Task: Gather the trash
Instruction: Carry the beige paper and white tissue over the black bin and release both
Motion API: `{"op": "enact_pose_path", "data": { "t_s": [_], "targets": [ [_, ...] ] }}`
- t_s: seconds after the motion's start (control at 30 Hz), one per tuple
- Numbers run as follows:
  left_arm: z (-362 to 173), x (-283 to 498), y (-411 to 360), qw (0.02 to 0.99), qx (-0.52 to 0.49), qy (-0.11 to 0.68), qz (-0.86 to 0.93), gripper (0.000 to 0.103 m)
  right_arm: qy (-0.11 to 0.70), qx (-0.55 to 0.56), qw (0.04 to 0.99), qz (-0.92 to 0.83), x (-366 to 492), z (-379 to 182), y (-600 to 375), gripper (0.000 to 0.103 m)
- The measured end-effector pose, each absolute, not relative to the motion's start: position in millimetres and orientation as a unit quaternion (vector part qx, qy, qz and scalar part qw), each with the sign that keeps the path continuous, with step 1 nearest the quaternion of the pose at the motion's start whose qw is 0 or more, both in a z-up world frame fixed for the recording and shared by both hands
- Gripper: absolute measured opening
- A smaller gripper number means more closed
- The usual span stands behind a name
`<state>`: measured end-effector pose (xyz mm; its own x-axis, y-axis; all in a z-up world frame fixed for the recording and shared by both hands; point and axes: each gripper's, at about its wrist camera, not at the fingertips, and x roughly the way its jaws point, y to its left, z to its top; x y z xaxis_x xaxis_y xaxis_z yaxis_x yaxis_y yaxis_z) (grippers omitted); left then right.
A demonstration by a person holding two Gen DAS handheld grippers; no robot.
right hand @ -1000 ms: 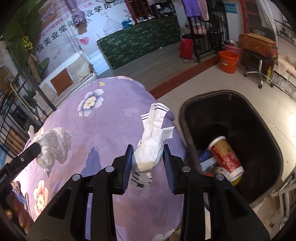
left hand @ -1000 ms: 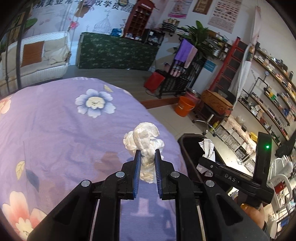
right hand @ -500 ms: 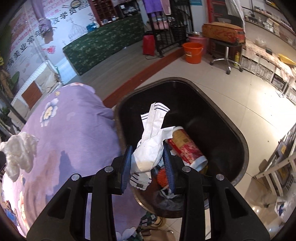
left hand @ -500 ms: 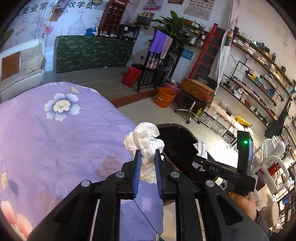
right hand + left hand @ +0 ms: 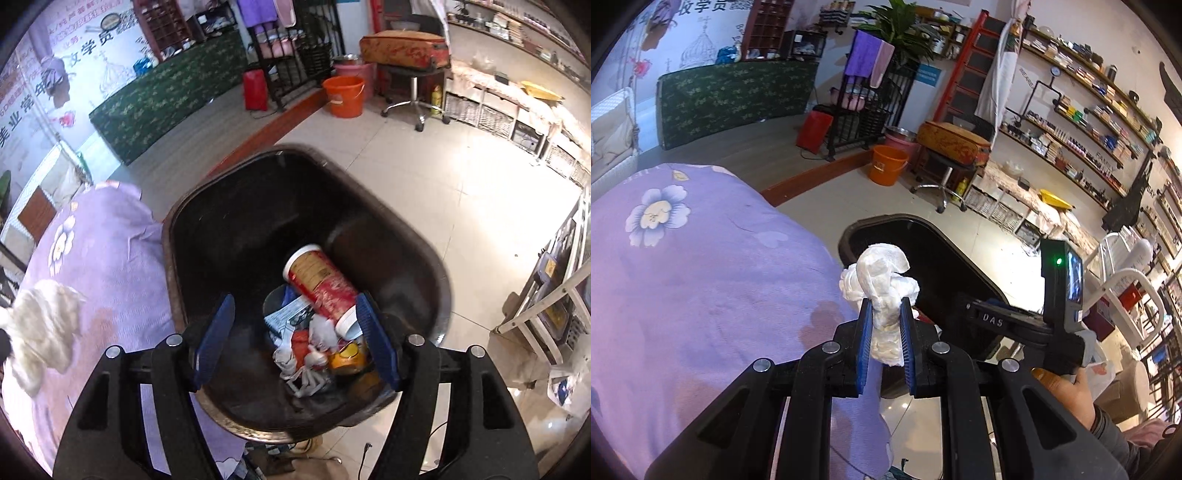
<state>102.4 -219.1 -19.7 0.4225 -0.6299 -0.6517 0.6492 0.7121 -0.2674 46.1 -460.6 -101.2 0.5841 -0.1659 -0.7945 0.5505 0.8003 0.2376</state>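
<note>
Opening above the black trash bin (image 5: 173, 258), the right hand-held gripper (image 5: 295, 336) is empty; the left hand-held gripper (image 5: 884, 321), just beside the bin, clamps a crumpled white tissue (image 5: 882, 280) to release next.

From where I stand, everything arranges itself around the orange bucket (image 5: 344, 96) on the tiled floor. Just behind it sits a pink basin (image 5: 350, 68). To its right I see a swivel stool (image 5: 413, 94) carrying a worn red-and-yellow case (image 5: 404, 46). To its left stand a red bag (image 5: 255, 90) and a black metal rack (image 5: 291, 51); farther left runs a long counter draped in green patterned cloth (image 5: 166, 96). Nearer me, left of the bucket, spreads my purple flowered tablecloth (image 5: 683, 280).
</note>
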Motion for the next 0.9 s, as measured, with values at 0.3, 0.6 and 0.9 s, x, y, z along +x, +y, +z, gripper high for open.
{"op": "enact_pose_path", "data": {
  "t_s": [0.3, 0.6, 0.9],
  "targets": [
    [-29.0, 99.4, -271.0, 0.812, 0.056, 0.395, -0.426, 0.015, 0.373, 0.259, 0.856, -0.246, 22.0, -88.3, -486.2, 0.079],
    [-45.8, 101.6, -312.1, 0.786, 0.096, 0.411, -0.451, 0.015, 0.353, 0.282, 0.846, -0.283, -4.2, -84.5, -514.7, 0.080],
    [-71.3, 112.7, -343.4, 0.769, 0.128, 0.439, -0.446, 0.018, 0.350, 0.275, 0.844, -0.298, -15.7, -85.2, -523.0, 0.080]
  ]
}}
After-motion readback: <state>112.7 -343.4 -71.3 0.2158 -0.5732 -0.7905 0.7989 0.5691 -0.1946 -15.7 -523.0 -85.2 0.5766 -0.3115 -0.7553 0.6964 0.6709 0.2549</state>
